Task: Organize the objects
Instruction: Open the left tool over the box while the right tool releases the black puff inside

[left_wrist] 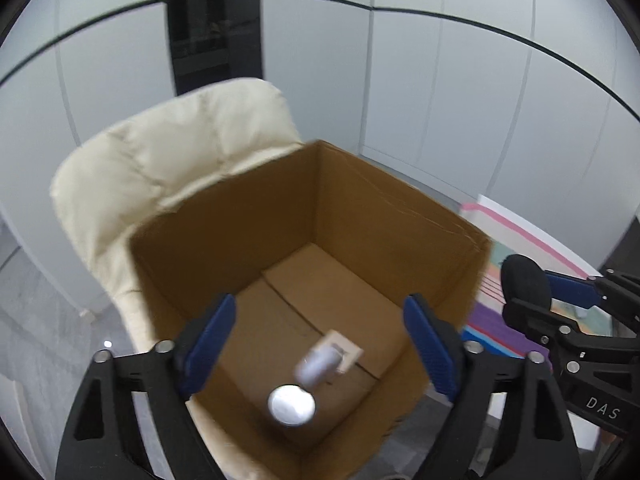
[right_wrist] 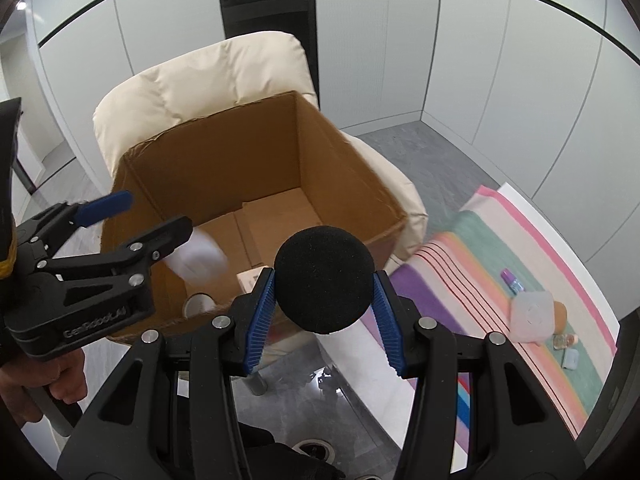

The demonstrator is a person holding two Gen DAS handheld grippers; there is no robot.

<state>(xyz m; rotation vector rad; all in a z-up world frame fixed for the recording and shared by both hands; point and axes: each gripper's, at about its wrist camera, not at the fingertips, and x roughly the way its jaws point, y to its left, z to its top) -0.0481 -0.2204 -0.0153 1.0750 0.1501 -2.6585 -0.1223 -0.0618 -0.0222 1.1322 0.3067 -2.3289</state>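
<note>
An open cardboard box (left_wrist: 384, 216) stands on a cream padded chair (left_wrist: 168, 152). My left gripper (left_wrist: 318, 304) is open above the box's inside, with nothing between its blue pads. Below it a blurred white cylinder (left_wrist: 318, 364) hangs free in the box, over a small pale carton (left_wrist: 350, 350) and a round white lid (left_wrist: 291, 404) on the floor of the box. My right gripper (right_wrist: 325, 276) is shut on a black foam ball (right_wrist: 325, 280) just in front of the box's near wall (right_wrist: 384, 216). In the right wrist view the left gripper (right_wrist: 154, 214) hovers over the blurred cylinder (right_wrist: 196, 256).
A striped cloth (right_wrist: 460, 264) covers a white table (right_wrist: 560, 232) to the right of the chair. On it lie a translucent square container (right_wrist: 532, 316), a purple-capped tube (right_wrist: 512, 280) and small bottles (right_wrist: 564, 340). A person's hand (right_wrist: 60, 376) holds the left gripper. Grey floor lies beyond.
</note>
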